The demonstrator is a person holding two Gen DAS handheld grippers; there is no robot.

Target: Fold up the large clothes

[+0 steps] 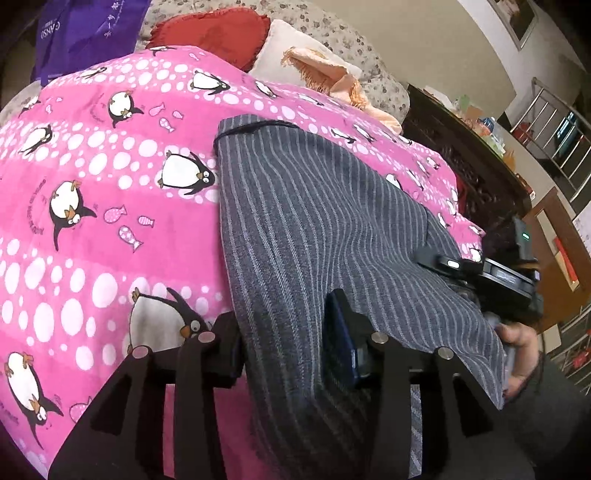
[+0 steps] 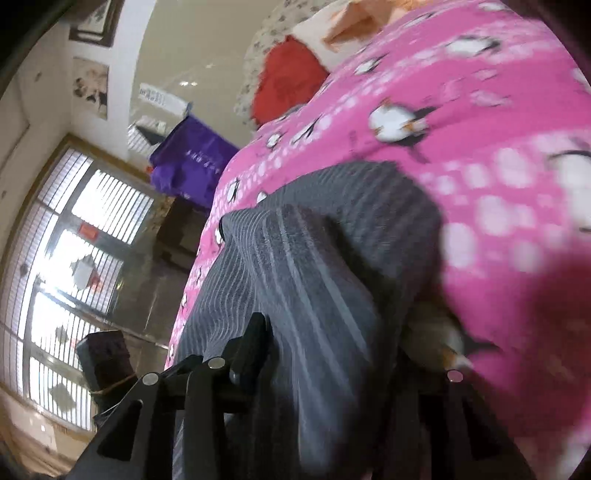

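Observation:
A grey garment with thin pale stripes (image 1: 314,206) lies lengthwise on a pink penguin blanket (image 1: 92,206). Its near end rises into my left gripper (image 1: 284,325), where the cloth fills the gap between the black fingers (image 1: 341,328) and hides the crossbar behind them; the jaws are shut on it. In the right wrist view the same garment (image 2: 332,229) is bunched and lifted between the fingers of my right gripper (image 2: 340,332). It drapes over the right-hand finger, so only the left finger (image 2: 255,343) shows. That view is blurred by motion.
A red cushion (image 1: 210,29), a cream pillow (image 1: 291,51) and an orange fringed cloth (image 1: 332,74) sit at the bed's head. A purple bag (image 1: 85,33) stands at far left. Dark carved furniture (image 1: 465,173) borders the bed on the right. A person's hand (image 1: 517,343) shows at right.

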